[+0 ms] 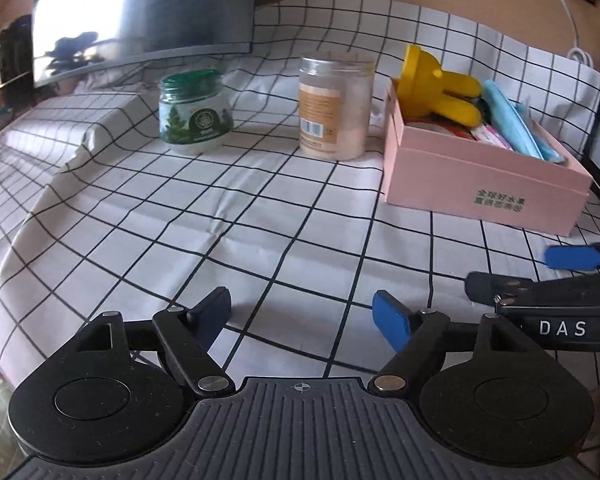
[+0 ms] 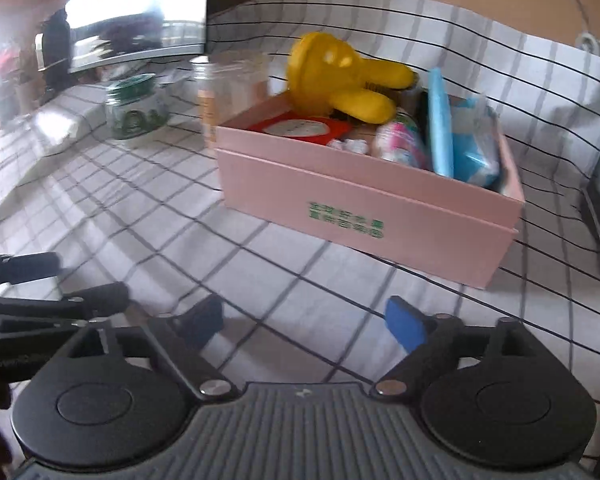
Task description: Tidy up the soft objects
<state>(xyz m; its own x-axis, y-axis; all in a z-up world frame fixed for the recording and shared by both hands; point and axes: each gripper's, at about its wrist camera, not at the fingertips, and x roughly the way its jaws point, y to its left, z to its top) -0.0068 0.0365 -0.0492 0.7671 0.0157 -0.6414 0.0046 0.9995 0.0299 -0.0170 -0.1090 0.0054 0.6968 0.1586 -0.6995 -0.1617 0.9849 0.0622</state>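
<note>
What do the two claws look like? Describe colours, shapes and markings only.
The left claw and the right claw match: black linkage arms with silver pivot pins, two round black discs flanking a ribbed grey centre plate, and blue pads on the fingertips. White letters "DAS" mark the right claw's side in the left wrist view. No sleeves or cables show.

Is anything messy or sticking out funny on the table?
Yes. The yellow toy pokes out of the pink box, tipped on its side well above the rim instead of lying inside. The blue packs also stand up past the rim. Nothing looks spilled, and the two jars stand upright.
</note>
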